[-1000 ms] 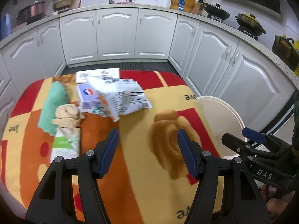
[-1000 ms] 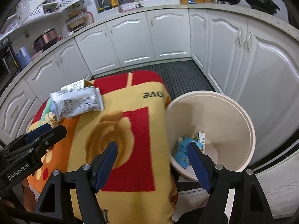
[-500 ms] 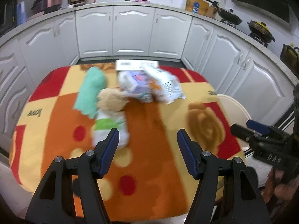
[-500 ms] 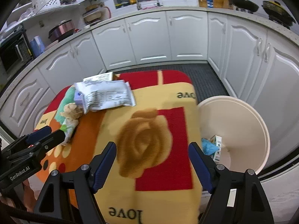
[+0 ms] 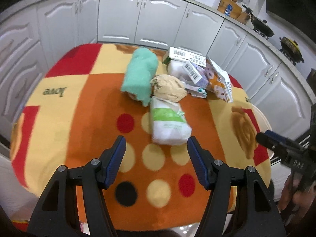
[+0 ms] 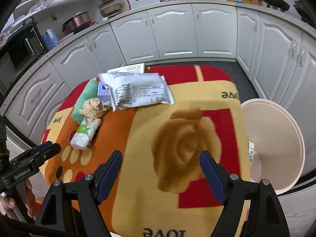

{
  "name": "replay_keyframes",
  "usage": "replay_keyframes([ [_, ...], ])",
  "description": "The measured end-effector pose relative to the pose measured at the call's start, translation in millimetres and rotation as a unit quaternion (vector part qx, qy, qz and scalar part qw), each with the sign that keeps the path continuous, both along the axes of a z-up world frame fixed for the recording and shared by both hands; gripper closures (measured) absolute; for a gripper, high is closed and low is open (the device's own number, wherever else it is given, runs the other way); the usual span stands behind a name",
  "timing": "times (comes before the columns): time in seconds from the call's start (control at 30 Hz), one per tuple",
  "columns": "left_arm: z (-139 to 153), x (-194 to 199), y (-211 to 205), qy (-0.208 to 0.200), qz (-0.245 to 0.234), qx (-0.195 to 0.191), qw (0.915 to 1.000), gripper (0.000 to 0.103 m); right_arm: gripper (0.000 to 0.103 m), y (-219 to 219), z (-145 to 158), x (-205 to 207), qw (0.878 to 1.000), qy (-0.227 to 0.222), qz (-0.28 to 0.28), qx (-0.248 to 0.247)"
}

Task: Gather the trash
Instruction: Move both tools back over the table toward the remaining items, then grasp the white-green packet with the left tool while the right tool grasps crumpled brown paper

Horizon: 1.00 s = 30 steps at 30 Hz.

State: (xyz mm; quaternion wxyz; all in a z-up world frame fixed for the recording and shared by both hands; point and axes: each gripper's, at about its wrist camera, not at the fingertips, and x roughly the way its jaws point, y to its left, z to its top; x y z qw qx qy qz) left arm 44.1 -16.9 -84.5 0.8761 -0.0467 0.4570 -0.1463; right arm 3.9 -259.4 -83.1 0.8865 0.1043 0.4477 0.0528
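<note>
Fingers: left gripper point(image 5: 155, 157) and right gripper point(image 6: 161, 174) both spread wide, nothing between.
Bin point(image 6: 276, 138): contents half hidden behind tablecloth point(image 6: 177, 138).
Trash pile: overlapping, blurred.

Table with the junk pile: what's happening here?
A person holds a gripper in each hand over a table with a patterned cloth, clearing trash. Both are open and empty. The left gripper points at the white-and-green packet, nearest of a pile with crumpled brown paper, a green cloth and wrappers. The right gripper is over bare cloth beside the bin, which already holds some trash.
</note>
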Motion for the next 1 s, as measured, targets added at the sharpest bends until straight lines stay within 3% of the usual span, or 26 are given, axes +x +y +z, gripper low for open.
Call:
replay_keyframes([
  [0.3,-32,46,-34,0.035,-0.008,0.044,0.9984,0.040,0.025,18,2,8,1.000,0.003,0.024,-0.009],
  [0.37,-34,47,-35,0.026,-0.011,0.043,0.9987,0.040,0.024,21,1,11,1.000,0.006,0.026,-0.007],
  [0.43,-32,45,-33,0.022,-0.013,0.044,0.9987,0.053,0.024,25,0,14,0.999,0.009,0.032,-0.002],
  [0.47,-32,45,-31,0.023,-0.017,0.043,0.9987,0.066,0.024,29,-1,17,0.999,0.011,0.036,0.001],
  [0.6,-24,38,-11,0.029,-0.014,0.027,0.9991,0.076,0.024,45,-5,28,0.998,0.017,0.061,0.018],
  [0.87,-1,12,45,-0.002,0.012,0.042,0.9990,0.077,0.024,102,-10,61,0.993,0.005,0.113,0.037],
  [1.0,3,4,64,-0.011,0.027,0.038,0.9988,0.077,0.025,126,-16,91,0.993,-0.003,0.107,0.039],
])
